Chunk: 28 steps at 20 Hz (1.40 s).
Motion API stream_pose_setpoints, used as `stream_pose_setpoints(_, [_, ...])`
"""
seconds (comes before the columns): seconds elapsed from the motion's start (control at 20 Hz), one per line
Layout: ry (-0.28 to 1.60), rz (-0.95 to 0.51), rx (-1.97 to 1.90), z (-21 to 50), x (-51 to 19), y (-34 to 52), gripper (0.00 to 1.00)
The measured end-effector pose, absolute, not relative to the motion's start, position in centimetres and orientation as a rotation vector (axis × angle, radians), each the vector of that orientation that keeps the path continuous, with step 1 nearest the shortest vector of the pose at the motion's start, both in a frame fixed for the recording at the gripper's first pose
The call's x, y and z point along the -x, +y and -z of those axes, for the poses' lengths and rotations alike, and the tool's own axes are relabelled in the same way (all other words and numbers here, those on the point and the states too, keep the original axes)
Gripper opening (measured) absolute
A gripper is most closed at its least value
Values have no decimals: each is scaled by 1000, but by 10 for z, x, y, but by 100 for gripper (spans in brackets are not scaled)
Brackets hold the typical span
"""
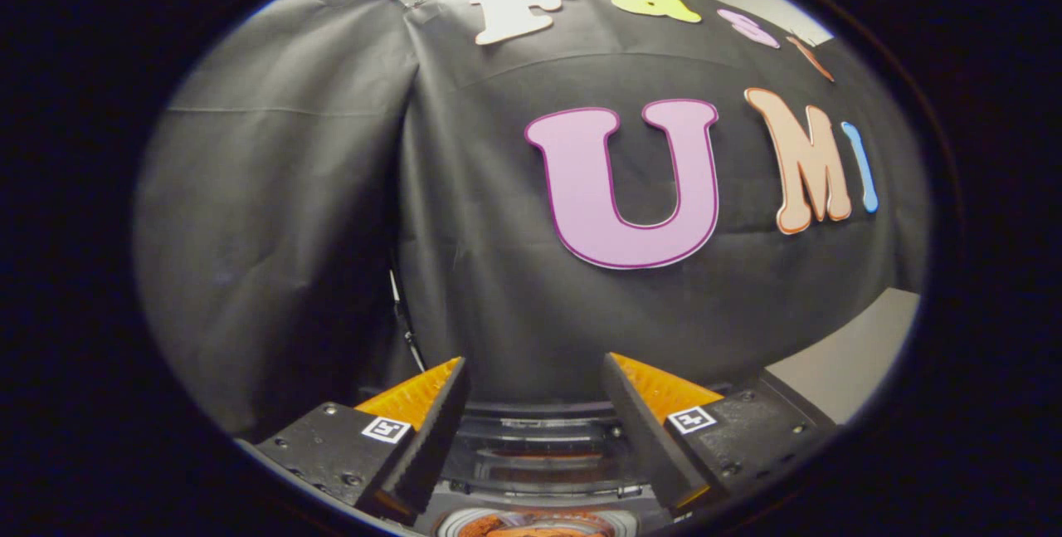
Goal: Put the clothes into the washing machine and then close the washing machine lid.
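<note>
Orange fabric (531, 525) lies in the washing machine (539, 446) below my gripper (535, 379) (fingers wide, empty); I judge lid closing remains.

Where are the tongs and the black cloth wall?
Tongs (535, 404): gripper view, the open gap midway between the two tips, nothing held.
Cloth wall (290, 188): gripper view, a plain folded stretch beyond the tongs.

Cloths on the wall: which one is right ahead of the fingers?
The darker cloth, straight beyond the open fingers. The paler grey cloth hangs beside it, off to one side.
</note>
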<state>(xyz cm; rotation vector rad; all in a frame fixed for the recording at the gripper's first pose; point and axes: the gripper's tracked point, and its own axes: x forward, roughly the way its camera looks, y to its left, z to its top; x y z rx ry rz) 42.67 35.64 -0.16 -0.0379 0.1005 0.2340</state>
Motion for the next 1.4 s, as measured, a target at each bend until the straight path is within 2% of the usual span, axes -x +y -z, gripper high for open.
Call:
stream_pose_setpoints(0.25, [107,-220,189,41,-474,362,97])
stream_pose_setpoints(0.35, [185,-187,193,69,-480,352,97])
stream_pose_setpoints(0.45, [119,-188,50,67,-484,353,97])
stream_pose_setpoints(0.65, [167,-183,73,65,-476,357,97])
stream_pose_setpoints(1.4, [150,-175,80,60,-476,355,96])
